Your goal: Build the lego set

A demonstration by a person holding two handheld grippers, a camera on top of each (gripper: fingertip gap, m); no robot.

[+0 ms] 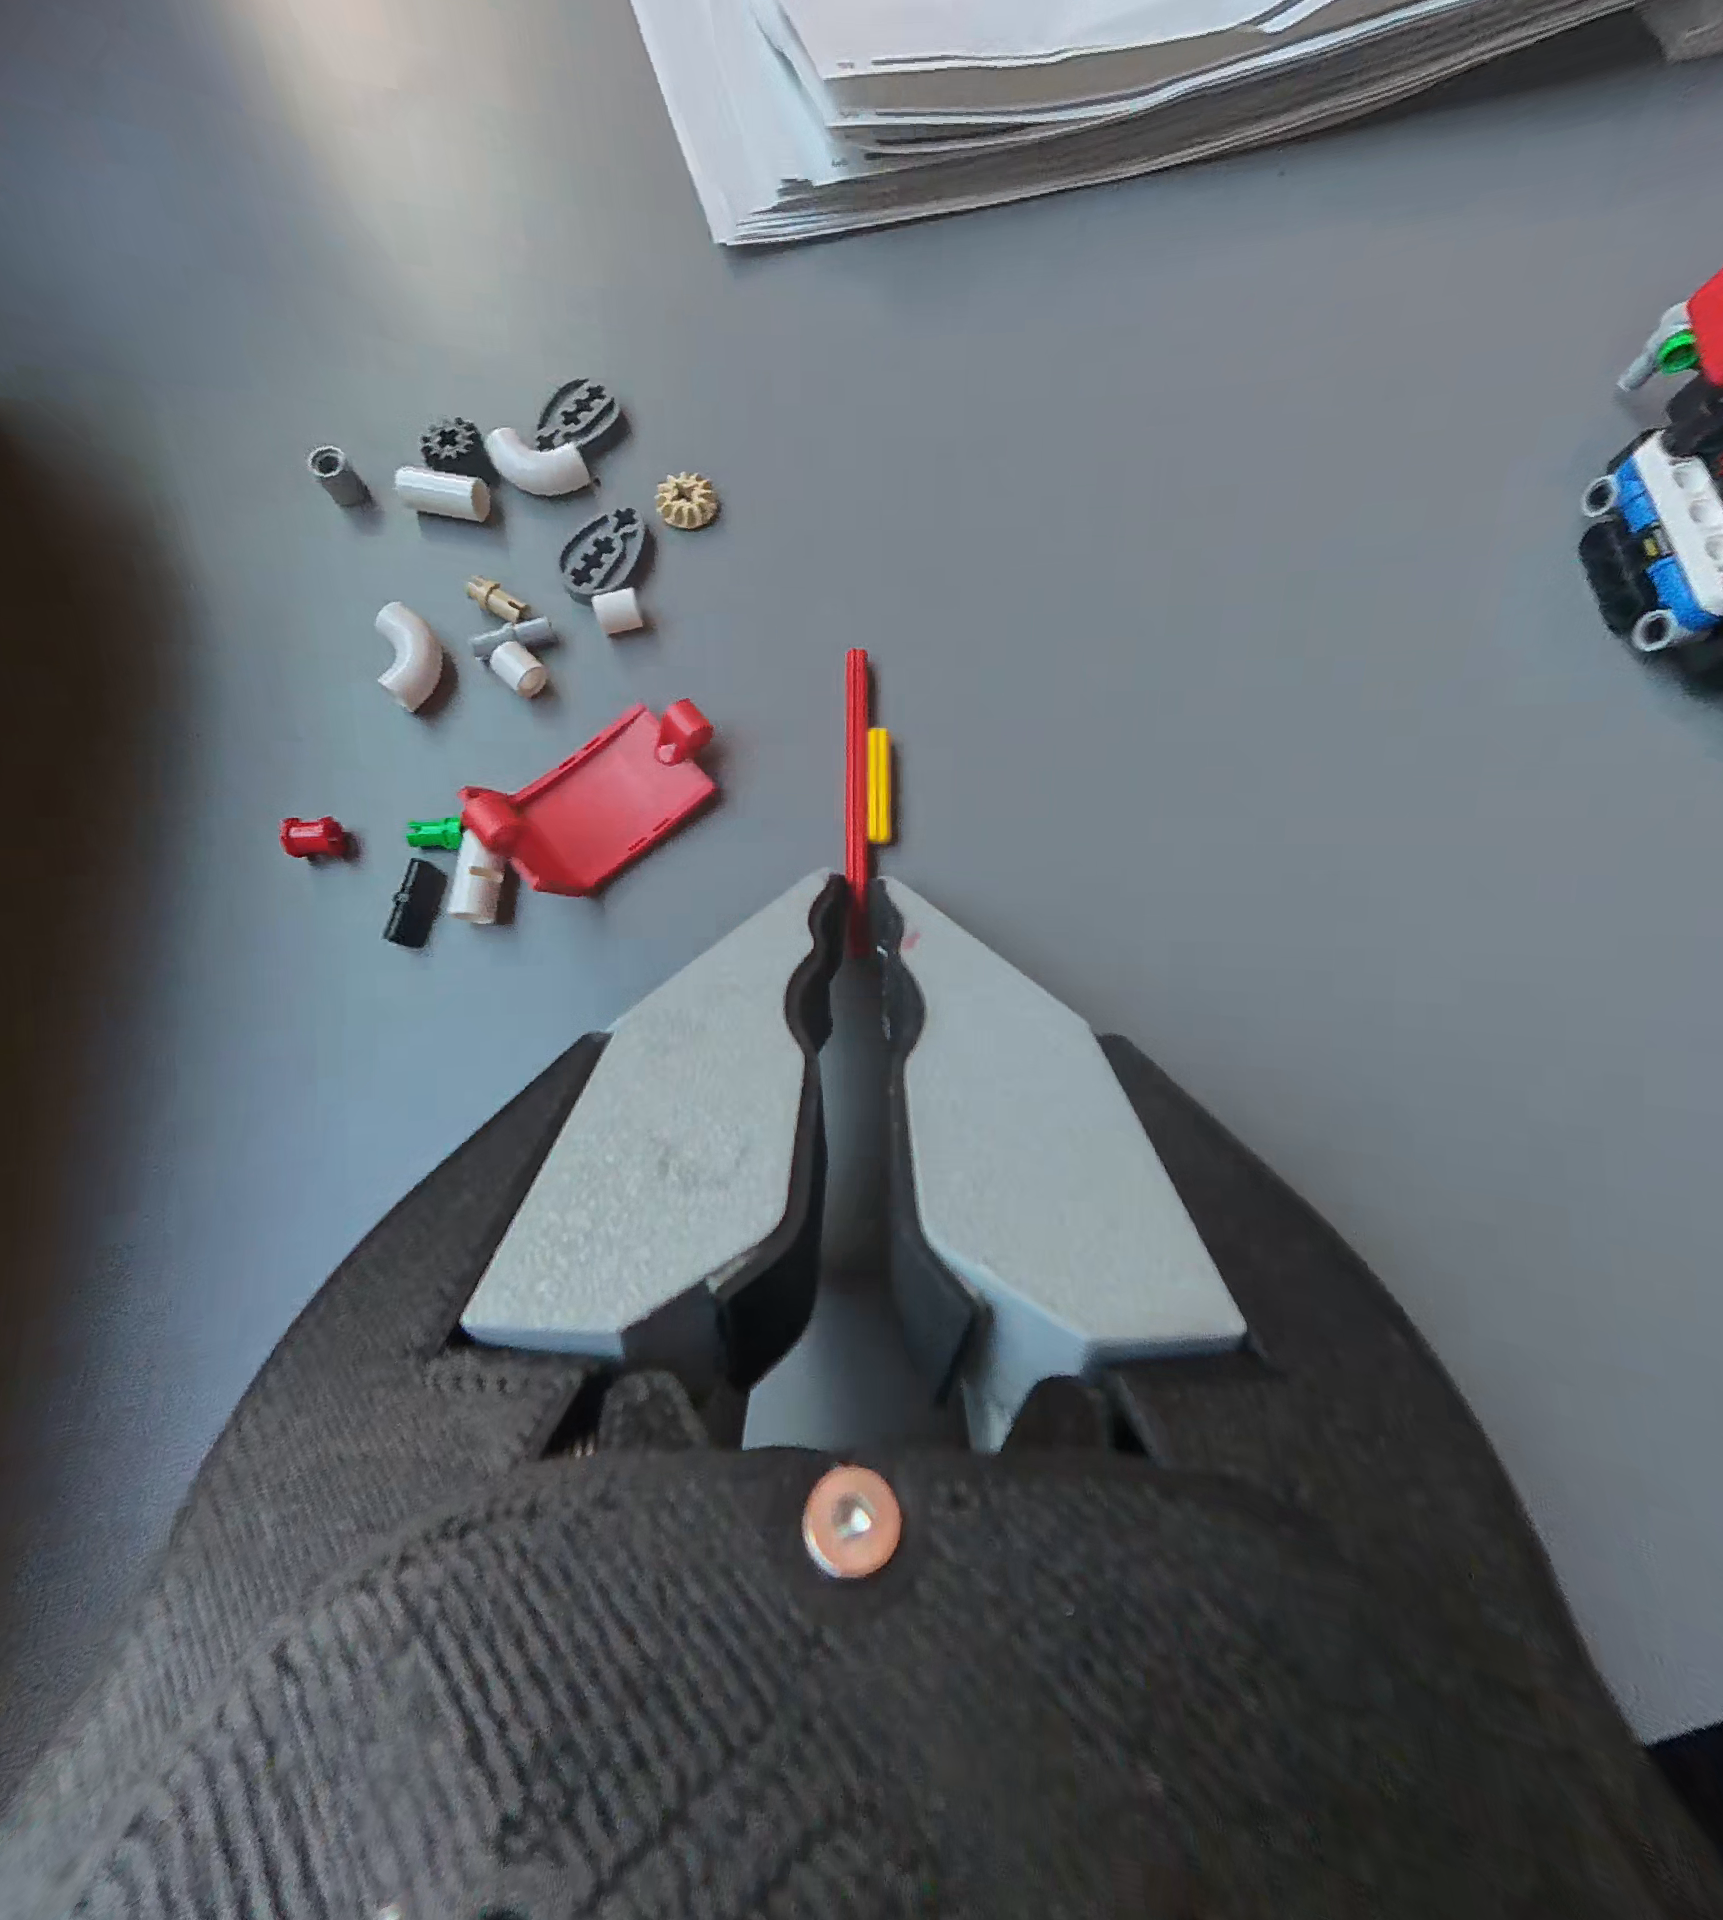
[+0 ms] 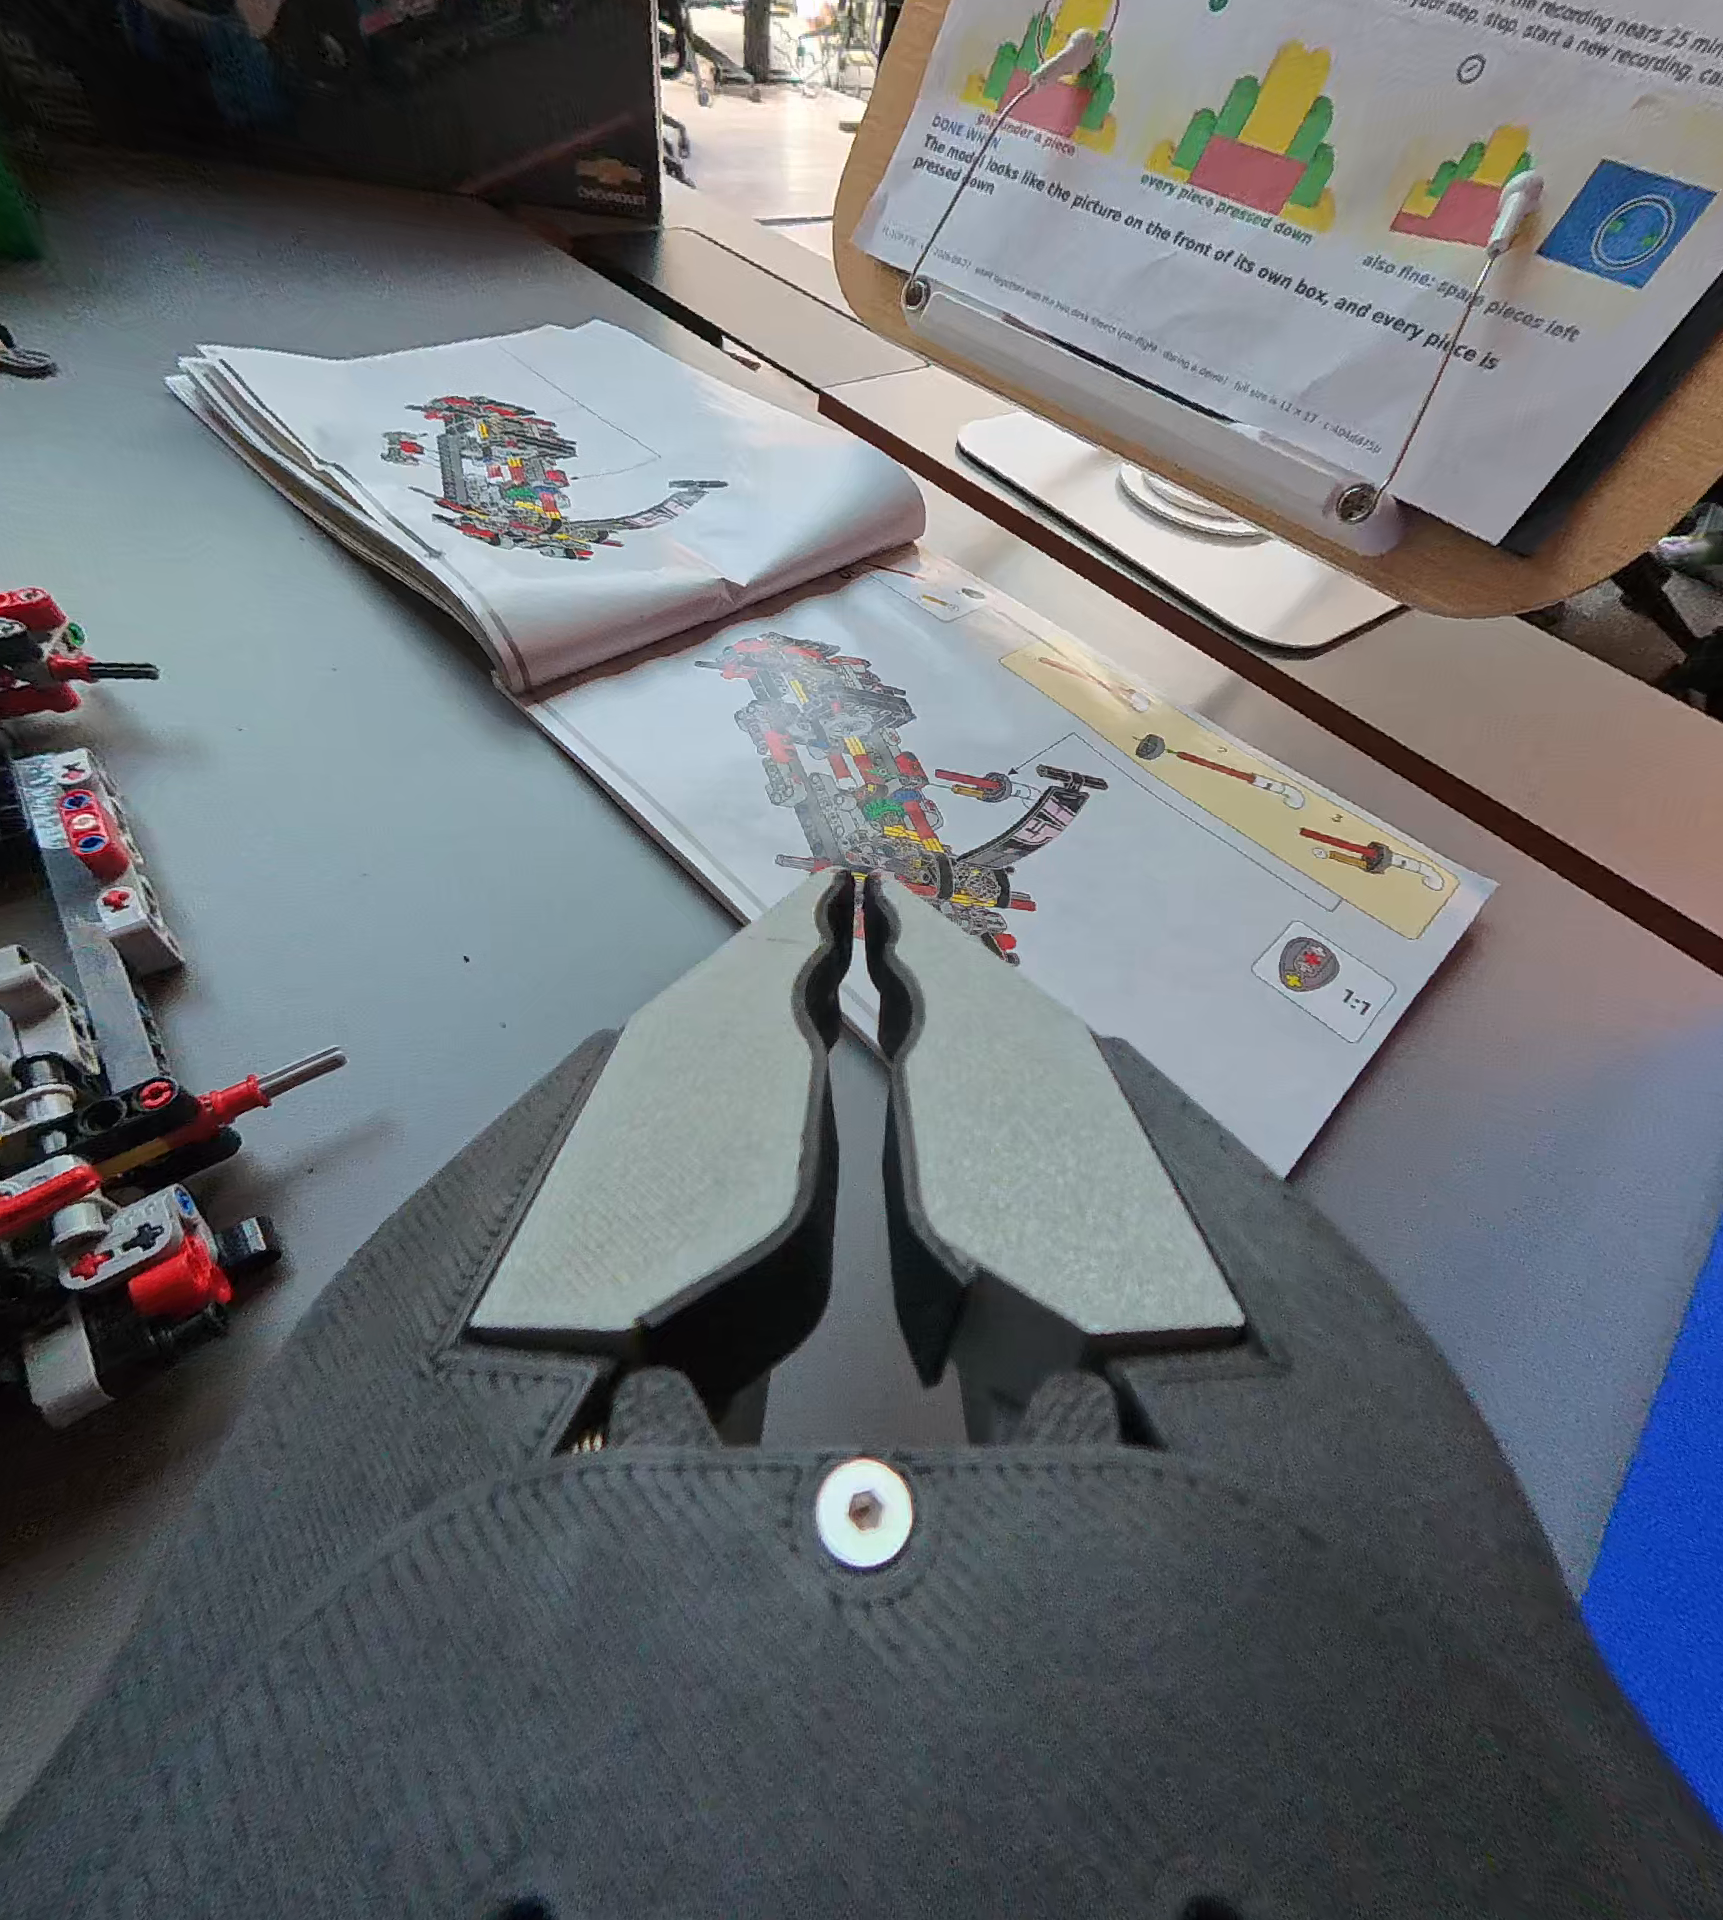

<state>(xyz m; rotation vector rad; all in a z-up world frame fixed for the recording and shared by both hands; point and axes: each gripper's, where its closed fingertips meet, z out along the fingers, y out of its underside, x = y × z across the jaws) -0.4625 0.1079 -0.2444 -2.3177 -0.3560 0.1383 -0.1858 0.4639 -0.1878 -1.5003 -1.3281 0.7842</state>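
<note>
Pinching the long red axle at its near end, the left gripper should stay clamped squarely, clear of the yellow axle just beside it on the grey table; the right gripper rests closed on nothing above the instruction booklet.

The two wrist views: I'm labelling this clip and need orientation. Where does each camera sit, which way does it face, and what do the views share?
Left wrist view: sits behind the left gripper, looking steeply down on the grey table; its fingers pinch a red axle beside a yellow axle.
Right wrist view: sits behind the right gripper, facing forward, low across the table; its fingers are closed, empty, above the open instruction booklet.
Shared: the table, the booklet and the part-built model.
</note>
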